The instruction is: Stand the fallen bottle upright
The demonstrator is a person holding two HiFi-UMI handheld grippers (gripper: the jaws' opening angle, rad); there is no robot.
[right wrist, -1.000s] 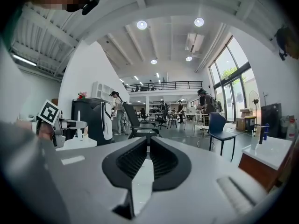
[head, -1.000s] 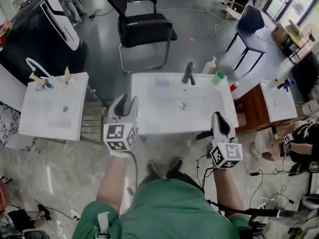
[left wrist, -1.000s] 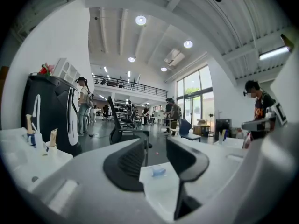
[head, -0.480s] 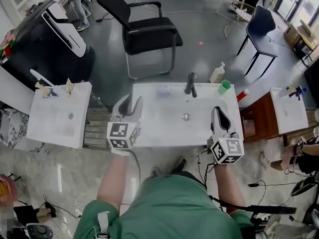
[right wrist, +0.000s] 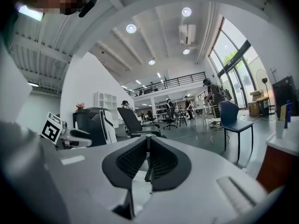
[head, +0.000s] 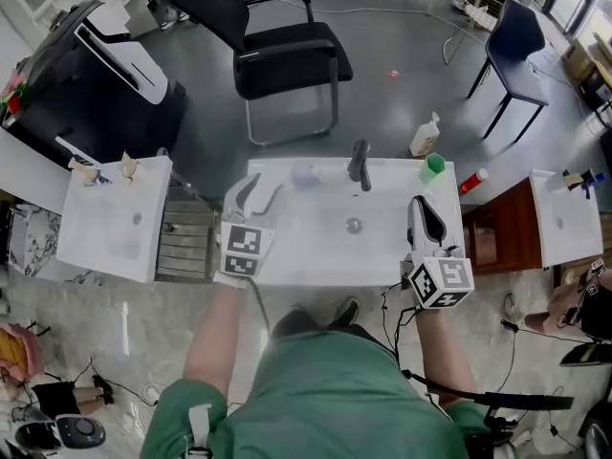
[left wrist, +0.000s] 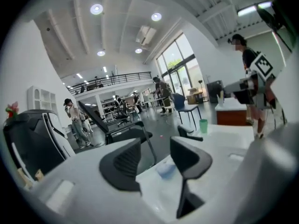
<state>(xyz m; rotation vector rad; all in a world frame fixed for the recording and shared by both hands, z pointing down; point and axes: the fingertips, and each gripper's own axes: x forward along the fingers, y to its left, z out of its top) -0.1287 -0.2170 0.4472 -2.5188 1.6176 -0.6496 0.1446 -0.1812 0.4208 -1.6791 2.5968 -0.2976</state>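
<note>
Overhead, the fallen bottle (head: 306, 173) lies on its side on the back ledge of the white washbasin (head: 306, 242), left of the dark tap (head: 359, 163), with the left gripper (head: 256, 191) near it and the right gripper (head: 423, 208) at the basin's right edge. Along the left gripper (left wrist: 155, 148), its jaws stand apart, having just been opening, empty, with the bottle (left wrist: 167, 168) beyond the gap. Along the right gripper (right wrist: 148, 146), the jaws are pressed together on nothing.

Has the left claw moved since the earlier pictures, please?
Yes: the left claw shifted rightward over the sink's left edge; it has just been opening, gripping nothing.
</note>
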